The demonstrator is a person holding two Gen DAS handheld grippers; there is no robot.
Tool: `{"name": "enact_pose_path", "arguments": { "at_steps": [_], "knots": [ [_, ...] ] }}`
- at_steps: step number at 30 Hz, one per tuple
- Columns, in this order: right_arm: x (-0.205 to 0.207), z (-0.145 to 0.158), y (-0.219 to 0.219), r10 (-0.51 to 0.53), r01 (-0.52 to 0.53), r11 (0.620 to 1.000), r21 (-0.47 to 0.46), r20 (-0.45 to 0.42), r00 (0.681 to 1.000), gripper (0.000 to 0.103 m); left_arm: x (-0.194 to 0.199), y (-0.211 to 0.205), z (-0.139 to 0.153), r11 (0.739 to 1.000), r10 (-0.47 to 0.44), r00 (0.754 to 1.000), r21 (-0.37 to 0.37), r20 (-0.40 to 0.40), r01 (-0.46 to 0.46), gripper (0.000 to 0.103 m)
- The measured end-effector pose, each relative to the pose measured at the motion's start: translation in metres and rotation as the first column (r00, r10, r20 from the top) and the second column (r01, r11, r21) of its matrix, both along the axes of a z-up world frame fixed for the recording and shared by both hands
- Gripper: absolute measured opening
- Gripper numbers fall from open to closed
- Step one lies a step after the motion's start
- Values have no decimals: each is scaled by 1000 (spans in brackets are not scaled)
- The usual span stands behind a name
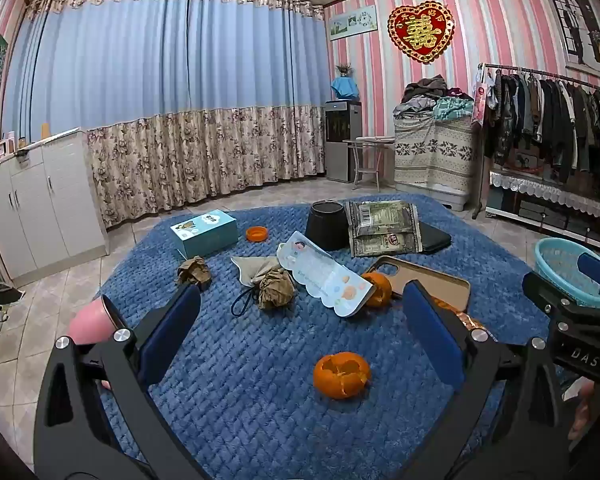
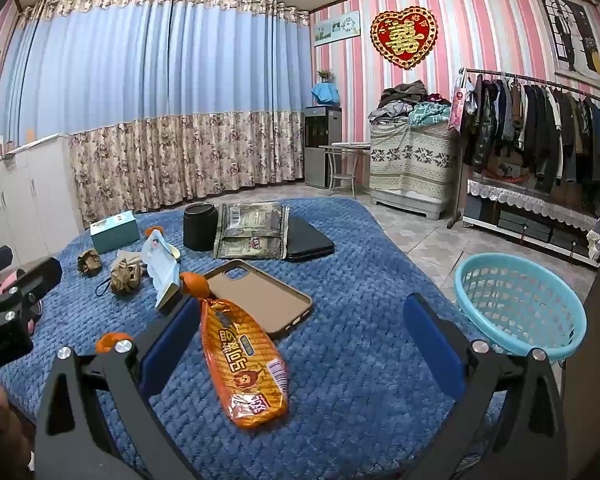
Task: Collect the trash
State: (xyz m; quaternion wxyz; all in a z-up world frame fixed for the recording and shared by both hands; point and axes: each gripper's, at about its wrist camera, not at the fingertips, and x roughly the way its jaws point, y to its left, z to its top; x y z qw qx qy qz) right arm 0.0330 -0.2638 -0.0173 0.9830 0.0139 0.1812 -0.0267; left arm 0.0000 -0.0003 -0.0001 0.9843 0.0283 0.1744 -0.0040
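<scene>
On the blue quilted cover [image 1: 260, 420] lies an orange peel [image 1: 342, 375] between the fingers of my open left gripper [image 1: 300, 300]. Two crumpled brown paper balls [image 1: 194, 271] [image 1: 276, 288], a second orange peel [image 1: 378, 288] and a pale printed wrapper [image 1: 324, 274] lie further back. In the right wrist view, an orange snack wrapper [image 2: 242, 356] lies between the fingers of my open right gripper [image 2: 300, 308]. The light blue basket [image 2: 520, 306] stands to the right, off the cover's edge; it also shows in the left wrist view [image 1: 568, 272].
A brown phone case [image 2: 260, 296], a black pot [image 2: 200, 226], green snack bags [image 2: 252, 232], a black laptop [image 2: 308, 244], a teal box [image 1: 204, 232], an orange lid [image 1: 257, 234] and a pink cup [image 1: 92, 322] share the cover. Tiled floor surrounds it.
</scene>
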Motion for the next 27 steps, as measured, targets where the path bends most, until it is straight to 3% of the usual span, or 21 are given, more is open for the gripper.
{"name": "enact_pose_path", "arguments": {
  "at_steps": [27],
  "knots": [
    [0,0,-1,-2,2,1000,12,2,1000,99,0,0,0,1000,0,1000,2,0,0,98]
  ]
}}
